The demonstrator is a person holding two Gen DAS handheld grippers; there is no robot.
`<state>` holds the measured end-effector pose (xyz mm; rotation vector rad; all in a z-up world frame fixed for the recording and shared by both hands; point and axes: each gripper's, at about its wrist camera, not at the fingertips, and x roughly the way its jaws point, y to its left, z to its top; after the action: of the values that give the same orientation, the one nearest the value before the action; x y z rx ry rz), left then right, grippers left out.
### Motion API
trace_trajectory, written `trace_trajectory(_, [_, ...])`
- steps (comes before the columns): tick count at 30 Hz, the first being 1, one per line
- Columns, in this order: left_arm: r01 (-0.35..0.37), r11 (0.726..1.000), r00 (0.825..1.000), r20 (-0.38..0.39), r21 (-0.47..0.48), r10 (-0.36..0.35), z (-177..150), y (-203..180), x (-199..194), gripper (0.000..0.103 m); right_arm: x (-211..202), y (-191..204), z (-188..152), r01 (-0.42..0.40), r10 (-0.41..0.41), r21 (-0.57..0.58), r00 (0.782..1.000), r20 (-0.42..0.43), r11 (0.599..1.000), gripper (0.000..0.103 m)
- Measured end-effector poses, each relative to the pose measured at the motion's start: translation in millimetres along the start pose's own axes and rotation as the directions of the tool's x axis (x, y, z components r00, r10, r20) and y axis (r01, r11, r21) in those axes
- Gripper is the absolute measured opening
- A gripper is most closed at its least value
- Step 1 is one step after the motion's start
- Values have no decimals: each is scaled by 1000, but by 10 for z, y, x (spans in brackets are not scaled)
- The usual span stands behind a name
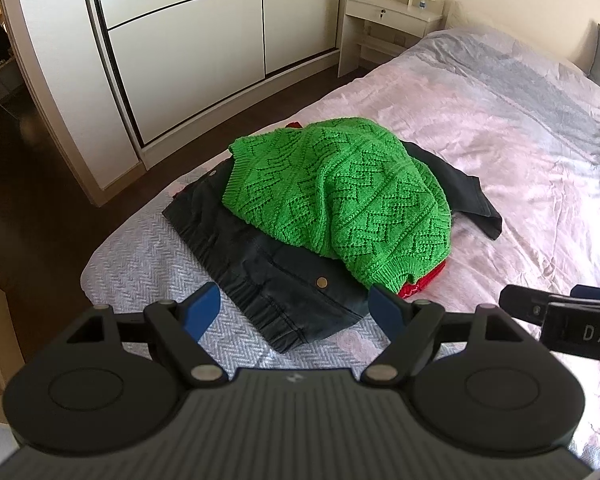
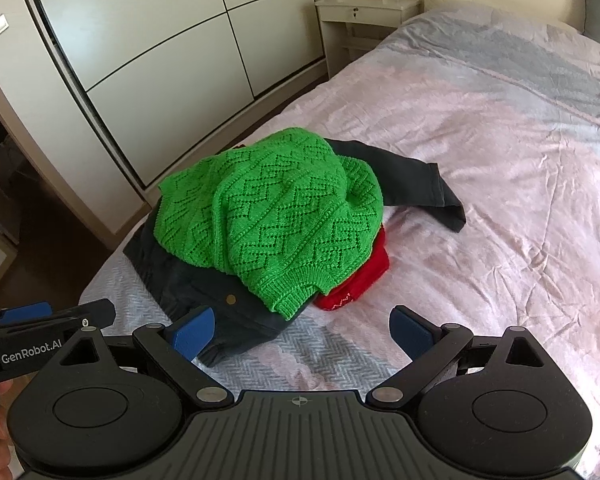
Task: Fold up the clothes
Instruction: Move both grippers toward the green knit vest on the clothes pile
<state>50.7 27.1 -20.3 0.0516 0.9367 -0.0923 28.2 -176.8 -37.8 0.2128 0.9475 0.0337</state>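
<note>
Bare bedspread [image 2: 480,200] lies open right of the clothes pile [image 2: 276,216]; wardrobe [image 2: 148,60] stands left.

you can read "genrobot.ai" in white on the black body of your left gripper [image 2: 44,316], seen from the right wrist. from the left wrist, your right gripper [image 1: 556,308] shows only "das", cut off.

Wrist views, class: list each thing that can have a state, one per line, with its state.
green sweater: unfolded, heaped on top of the pile
dark jacket: spread beneath it
red garment: mostly buried
left gripper: open, empty
right gripper: open, empty
wardrobe doors: shut
</note>
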Motion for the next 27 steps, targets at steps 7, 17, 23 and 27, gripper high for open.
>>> trace_trajectory(7, [-1,1000,1000,-16,1,1,49,22,100,79,101,22,40,2,-2,-1,1000,-14,1000,97])
trace_trajectory(17, [-8,1000,999,-33,2,9,121,60,231,79,264,13,135,3,-3,-4,999,-42,1000,97])
trace_trajectory(23, [-13,1000,999,-39,-2,13,221,75,338,79,372,13,212,0,-1,-14,999,-54,1000,97])
trace_trajectory(27, [-15,1000,999,-47,-9,14,275,91,401,79,430,-24,263,-21,20,-10,998,-66,1000,97])
